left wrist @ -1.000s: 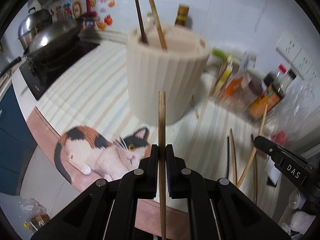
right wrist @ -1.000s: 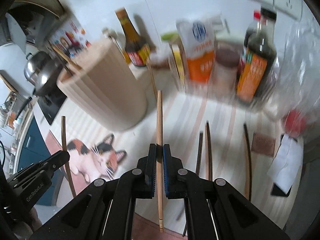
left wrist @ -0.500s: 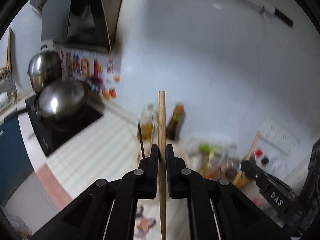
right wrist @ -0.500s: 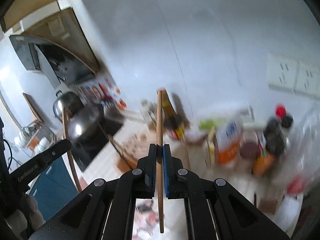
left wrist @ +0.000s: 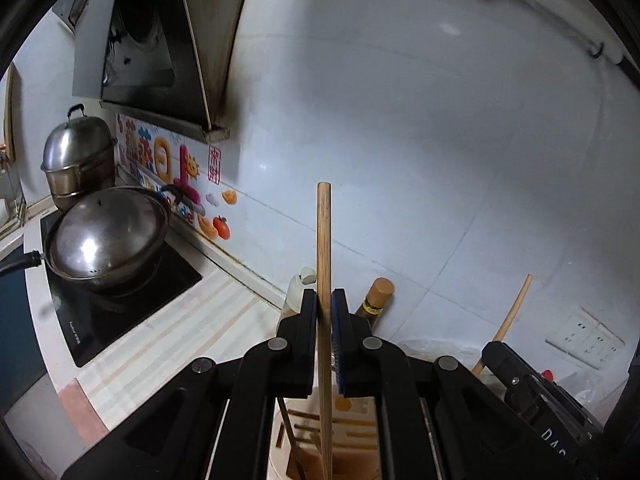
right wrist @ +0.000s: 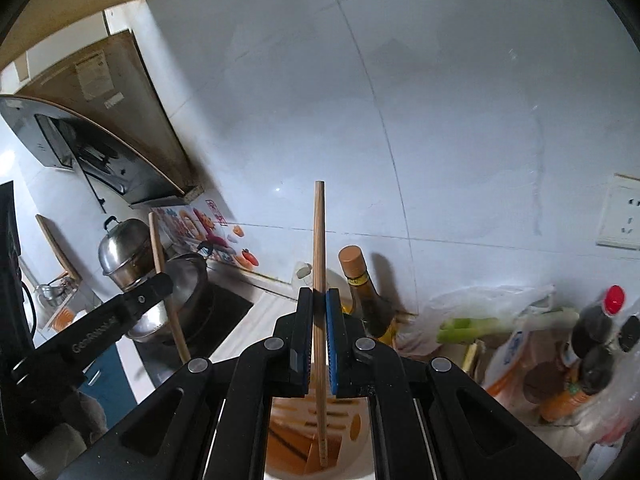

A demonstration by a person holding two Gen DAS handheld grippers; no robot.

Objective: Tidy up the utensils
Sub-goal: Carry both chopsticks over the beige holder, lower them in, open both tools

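Directly beneath both grippers sits the pale round utensil holder (right wrist: 356, 436) with slotted wooden dividers inside, its opening showing between the black finger frames. The left gripper (left wrist: 325, 340) is clamped tight on a straight light-wood chopstick (left wrist: 324, 264), held upright with the lower end hanging over the holder's slots. The right gripper (right wrist: 319, 344) likewise pinches a second slim wooden chopstick (right wrist: 319, 248), whose ridged tip hangs just inside the holder's rim.

To do this well, I would keep each stick vertical, line each tip over an empty slot, lower steadily, and loosen the pads only once the tip is well down; smooth round sticks can slip or tilt.

Far left stand a polished steel wok lid (left wrist: 108, 236) and a stacked steel steamer pot (left wrist: 78, 160).
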